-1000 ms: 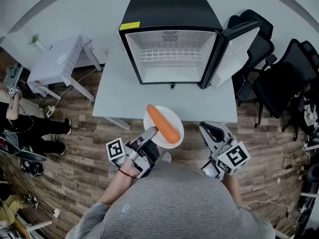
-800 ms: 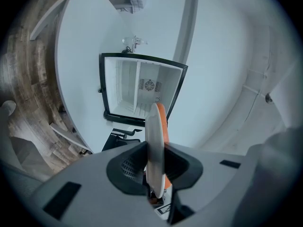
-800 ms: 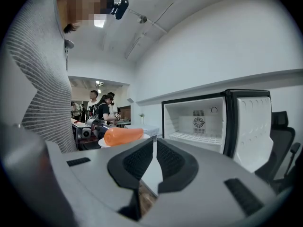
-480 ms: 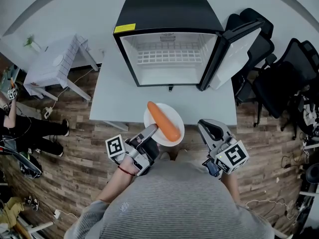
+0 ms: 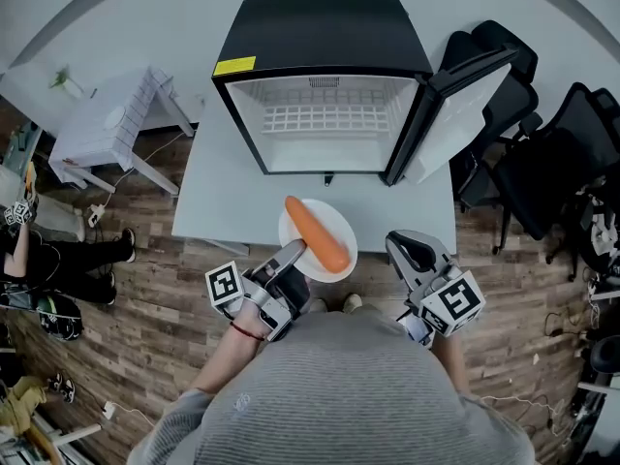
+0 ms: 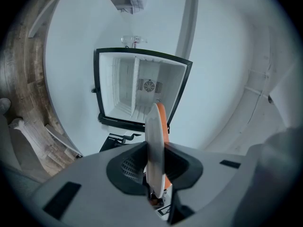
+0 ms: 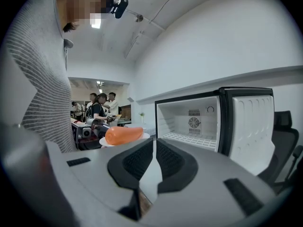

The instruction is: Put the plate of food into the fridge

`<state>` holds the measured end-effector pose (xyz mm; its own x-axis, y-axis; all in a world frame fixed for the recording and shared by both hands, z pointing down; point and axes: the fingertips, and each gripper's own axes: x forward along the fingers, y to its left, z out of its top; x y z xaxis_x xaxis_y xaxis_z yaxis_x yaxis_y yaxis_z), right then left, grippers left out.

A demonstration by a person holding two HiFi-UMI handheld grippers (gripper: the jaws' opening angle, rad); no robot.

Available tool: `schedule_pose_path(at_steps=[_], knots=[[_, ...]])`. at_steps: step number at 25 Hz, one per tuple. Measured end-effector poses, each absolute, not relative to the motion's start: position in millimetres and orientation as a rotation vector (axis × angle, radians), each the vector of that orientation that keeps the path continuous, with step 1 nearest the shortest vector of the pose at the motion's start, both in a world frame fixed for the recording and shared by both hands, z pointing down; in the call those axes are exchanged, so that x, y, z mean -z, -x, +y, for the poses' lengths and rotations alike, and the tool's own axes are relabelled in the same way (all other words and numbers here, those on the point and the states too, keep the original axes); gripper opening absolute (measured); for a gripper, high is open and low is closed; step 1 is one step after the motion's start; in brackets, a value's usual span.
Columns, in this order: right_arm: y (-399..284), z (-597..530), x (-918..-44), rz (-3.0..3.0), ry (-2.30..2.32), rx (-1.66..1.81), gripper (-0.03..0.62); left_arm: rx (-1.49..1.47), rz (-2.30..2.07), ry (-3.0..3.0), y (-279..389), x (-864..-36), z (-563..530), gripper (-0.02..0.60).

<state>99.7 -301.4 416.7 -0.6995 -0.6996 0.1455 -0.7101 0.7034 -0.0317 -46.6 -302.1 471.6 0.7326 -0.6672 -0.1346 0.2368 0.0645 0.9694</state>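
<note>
A white plate carrying a long orange carrot hangs over the near edge of the white table. My left gripper is shut on the plate's near-left rim. In the left gripper view the plate stands edge-on between the jaws, with the carrot behind it. The black mini fridge stands on the table with its door swung open to the right and an empty wire shelf inside. My right gripper sits to the right of the plate, shut and holding nothing.
Black office chairs crowd the right side, just beyond the open door. A small white side table stands at the left, and a person sits on the wooden floor further left. Several people stand far off in the right gripper view.
Both grippers and the plate keep about the same place. The fridge looks slightly larger and nearer in the head view. The person at the left has slid towards the picture's edge.
</note>
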Motion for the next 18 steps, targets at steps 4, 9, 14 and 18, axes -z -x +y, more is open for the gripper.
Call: schedule_pose_path(at_steps=[4, 9, 14, 18], knots=[[-106, -311, -417, -2.792, -1.156, -0.131, 0.017, 0.713, -0.410, -1.344, 43, -474, -312, 0.075], [-111, -321, -420, -2.797, -1.145, -0.135, 0.017, 0.701, -0.420, -1.359, 36, -474, -324, 0.075], [-113, -329, -418, -2.822, -1.142, -0.133, 0.017, 0.670, -0.425, -1.392, 31, -472, -340, 0.075], [-115, -334, -417, -2.836, -1.140, -0.124, 0.017, 0.658, -0.415, -1.404, 27, -470, -358, 0.075]])
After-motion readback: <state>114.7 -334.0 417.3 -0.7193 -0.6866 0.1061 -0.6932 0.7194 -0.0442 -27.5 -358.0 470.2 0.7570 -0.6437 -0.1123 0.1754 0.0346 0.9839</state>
